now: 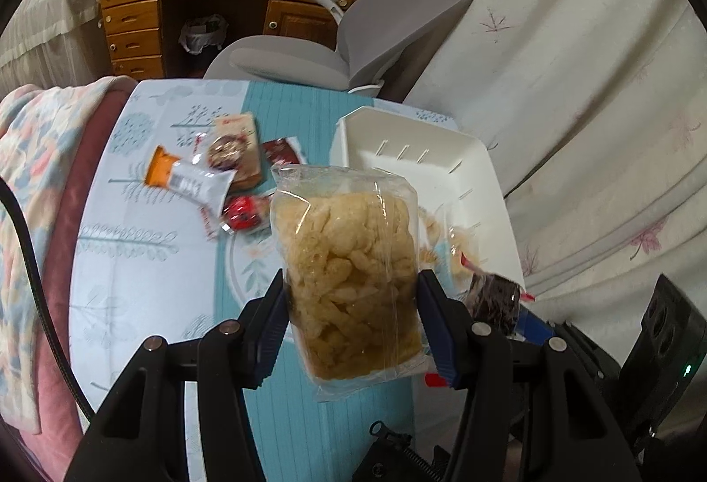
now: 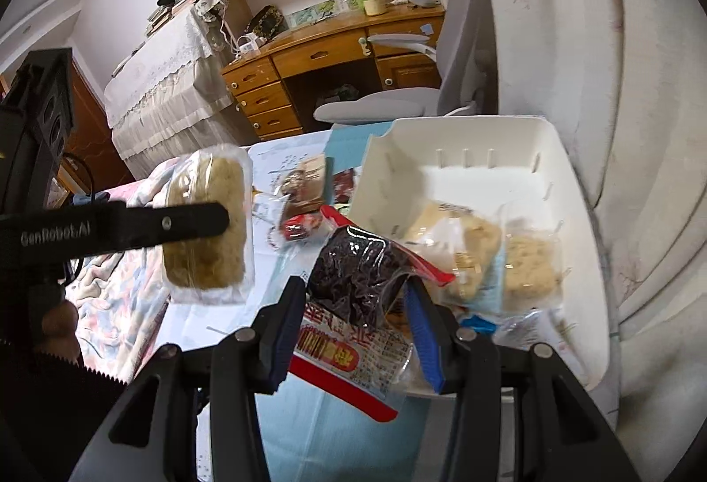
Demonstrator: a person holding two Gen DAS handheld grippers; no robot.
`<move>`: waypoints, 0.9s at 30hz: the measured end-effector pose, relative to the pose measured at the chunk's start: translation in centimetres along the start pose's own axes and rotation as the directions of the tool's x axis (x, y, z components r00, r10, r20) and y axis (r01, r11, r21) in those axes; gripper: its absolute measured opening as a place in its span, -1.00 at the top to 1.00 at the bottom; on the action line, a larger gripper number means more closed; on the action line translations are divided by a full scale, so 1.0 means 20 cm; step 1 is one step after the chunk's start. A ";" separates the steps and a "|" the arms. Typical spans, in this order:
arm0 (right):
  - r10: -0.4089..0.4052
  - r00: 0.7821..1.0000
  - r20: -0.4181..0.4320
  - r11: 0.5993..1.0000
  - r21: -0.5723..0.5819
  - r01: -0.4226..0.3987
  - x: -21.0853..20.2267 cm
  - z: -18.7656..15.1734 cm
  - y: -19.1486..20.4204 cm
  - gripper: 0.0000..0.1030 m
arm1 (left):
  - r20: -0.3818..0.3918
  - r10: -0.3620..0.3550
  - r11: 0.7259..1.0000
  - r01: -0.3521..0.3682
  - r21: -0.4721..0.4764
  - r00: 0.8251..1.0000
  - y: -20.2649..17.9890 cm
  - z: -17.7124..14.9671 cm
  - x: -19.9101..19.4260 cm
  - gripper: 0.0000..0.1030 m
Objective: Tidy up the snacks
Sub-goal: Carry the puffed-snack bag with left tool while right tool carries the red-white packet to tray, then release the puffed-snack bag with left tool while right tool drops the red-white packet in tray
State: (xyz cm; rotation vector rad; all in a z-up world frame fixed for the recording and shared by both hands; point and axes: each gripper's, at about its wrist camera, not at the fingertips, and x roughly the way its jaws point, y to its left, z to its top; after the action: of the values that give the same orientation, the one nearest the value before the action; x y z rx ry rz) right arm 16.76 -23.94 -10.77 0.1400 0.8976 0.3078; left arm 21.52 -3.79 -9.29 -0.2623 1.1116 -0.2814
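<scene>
My left gripper (image 1: 351,327) clamps a clear bag of pale puffed snacks (image 1: 349,261) above the patterned table (image 1: 146,243). My right gripper (image 2: 355,327) pinches a dark snack packet (image 2: 353,274) (red-edged, printed) at the white bin (image 2: 570,190), where two pale packets (image 2: 486,256) lie; more snacks (image 1: 212,177) sit loose beyond.

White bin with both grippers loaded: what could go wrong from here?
1. The left gripper pinches the clear bag of puffed snacks near its lower half, so the tall bag may tip or slip out.
2. The right gripper clamps the dark snack packet by crinkled wrapper, a loose hold that may give.
3. Both loads head for the white bin, whose near side already holds packets; the grippers might collide, or a drop might land on the rim.
</scene>
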 end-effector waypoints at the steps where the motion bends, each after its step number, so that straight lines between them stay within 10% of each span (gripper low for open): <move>1: -0.003 1.000 0.001 1.000 0.000 0.003 0.00 0.00 -0.02 0.09 | 0.000 -0.001 1.000 0.001 0.001 1.000 -0.02 0.01 0.01 -0.06; 20: -0.027 1.000 -0.014 0.996 0.083 0.028 0.00 0.02 -0.43 0.08 | -0.042 -0.011 0.998 0.014 0.061 0.999 -0.43 0.22 0.35 -0.07; 27: -0.012 0.999 -0.041 0.995 0.101 0.016 0.02 0.02 -0.45 -0.02 | -0.041 0.003 1.000 -0.002 0.031 0.999 -0.43 0.22 0.36 -0.55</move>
State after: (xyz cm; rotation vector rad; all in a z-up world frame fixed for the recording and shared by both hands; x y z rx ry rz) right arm 19.20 -32.28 -13.12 0.2215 0.9545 0.2533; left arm 27.64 -14.07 -10.54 -0.2285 1.1476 -0.3030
